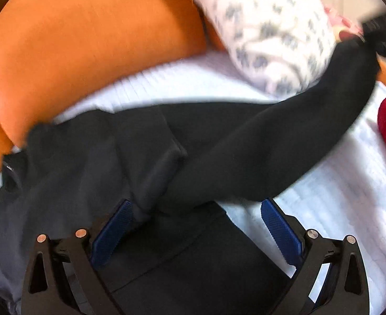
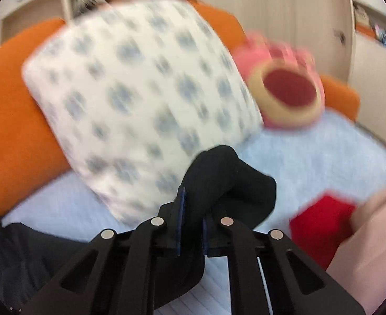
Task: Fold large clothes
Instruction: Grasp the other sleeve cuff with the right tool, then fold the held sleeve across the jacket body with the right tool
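Note:
A large black garment (image 1: pixel 130 157) lies on a pale blue bed cover (image 1: pixel 337 197). One long black sleeve (image 1: pixel 285 126) stretches up to the right, where my right gripper (image 1: pixel 376 31) holds its end. In the right wrist view my right gripper (image 2: pixel 191 204) is shut on the bunched black sleeve end (image 2: pixel 227 176), lifted above the bed. My left gripper (image 1: pixel 195 210) is open, its blue pads (image 1: pixel 279 225) spread just above the black garment's body, holding nothing.
An orange headboard cushion (image 1: pixel 74 47) runs along the back. A white pillow with grey paw prints (image 1: pixel 271 26) leans on it, also in the right wrist view (image 2: pixel 140 92). A pink plush toy (image 2: pixel 285 89) and a red cloth (image 2: pixel 321 218) lie at the right.

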`<action>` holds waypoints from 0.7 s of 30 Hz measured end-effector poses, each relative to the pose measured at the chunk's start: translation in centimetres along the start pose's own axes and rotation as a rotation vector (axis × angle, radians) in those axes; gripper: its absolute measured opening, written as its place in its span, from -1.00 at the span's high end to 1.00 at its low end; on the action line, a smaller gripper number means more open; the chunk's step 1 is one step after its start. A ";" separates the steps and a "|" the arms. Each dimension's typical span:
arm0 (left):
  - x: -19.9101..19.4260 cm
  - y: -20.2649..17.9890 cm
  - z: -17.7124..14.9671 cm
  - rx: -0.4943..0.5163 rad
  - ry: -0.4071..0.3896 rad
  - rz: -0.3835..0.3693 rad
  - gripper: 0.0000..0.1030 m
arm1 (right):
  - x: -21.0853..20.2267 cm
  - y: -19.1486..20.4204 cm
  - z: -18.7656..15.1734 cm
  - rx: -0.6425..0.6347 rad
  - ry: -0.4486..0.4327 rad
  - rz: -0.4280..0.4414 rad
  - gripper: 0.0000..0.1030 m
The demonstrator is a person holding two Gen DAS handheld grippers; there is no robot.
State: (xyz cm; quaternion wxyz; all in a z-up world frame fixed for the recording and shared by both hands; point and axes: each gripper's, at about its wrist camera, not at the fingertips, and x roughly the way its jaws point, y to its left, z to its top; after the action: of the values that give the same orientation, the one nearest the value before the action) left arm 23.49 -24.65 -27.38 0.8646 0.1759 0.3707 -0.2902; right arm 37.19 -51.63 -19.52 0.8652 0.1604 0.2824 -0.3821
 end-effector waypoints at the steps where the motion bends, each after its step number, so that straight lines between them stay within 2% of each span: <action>1: -0.7 0.1 0.0 -0.008 -0.028 -0.024 -0.94 | -1.3 0.8 1.2 -0.019 -0.033 0.020 0.79; 2: -1.5 0.3 0.1 -0.035 -0.065 -0.105 -0.92 | -2.0 1.3 2.3 -0.036 -0.056 0.030 0.79; 4: -1.4 0.7 0.5 -0.091 -0.070 -0.254 -0.74 | -4.0 3.2 4.0 -0.096 -0.105 0.049 0.79; 5: -0.8 1.3 0.7 -0.153 -0.054 -0.310 -0.38 | -4.3 3.6 4.5 -0.115 -0.118 0.055 0.79; 6: -0.3 2.1 0.7 -0.235 -0.044 -0.318 -0.02 | -4.7 4.0 5.1 -0.139 -0.129 0.059 0.79; 8: 0.8 4.1 0.4 -0.404 -0.022 -0.338 0.39 | -6.0 4.7 5.8 -0.181 -0.145 0.061 0.79; 9: 1.4 5.9 -0.5 -0.547 -0.024 -0.385 0.44 | -6.2 5.0 6.0 -0.201 -0.147 0.059 0.79; 10: 1.6 7.0 -1.3 -0.641 -0.026 -0.405 0.46 | -6.4 5.1 6.1 -0.215 -0.149 0.056 0.79; 11: 2.2 7.8 -2.0 -0.719 -0.002 -0.399 0.56 | -6.6 5.4 6.2 -0.241 -0.149 0.050 0.79; 13: 3.3 7.2 -2.1 -0.703 0.056 -0.418 0.63 | -6.6 5.7 6.1 -0.263 -0.146 0.050 0.79; 16: 4.0 5.3 -0.6 -0.596 0.089 -0.363 0.59 | -6.9 5.8 5.8 -0.288 -0.163 0.049 0.79; 18: 5.8 5.0 -0.5 -0.617 0.160 -0.376 0.60 | -7.6 6.1 5.9 -0.303 -0.174 0.060 0.79; 21: 6.5 4.7 0.0 -0.603 0.187 -0.348 0.61 | -8.4 7.1 6.4 -0.327 -0.176 0.090 0.81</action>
State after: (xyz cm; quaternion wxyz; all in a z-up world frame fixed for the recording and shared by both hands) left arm 30.05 -23.46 -31.78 0.7776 -0.1273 0.5414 -0.2934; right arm 40.23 -45.32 -8.91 0.9172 -0.0041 0.2567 -0.3047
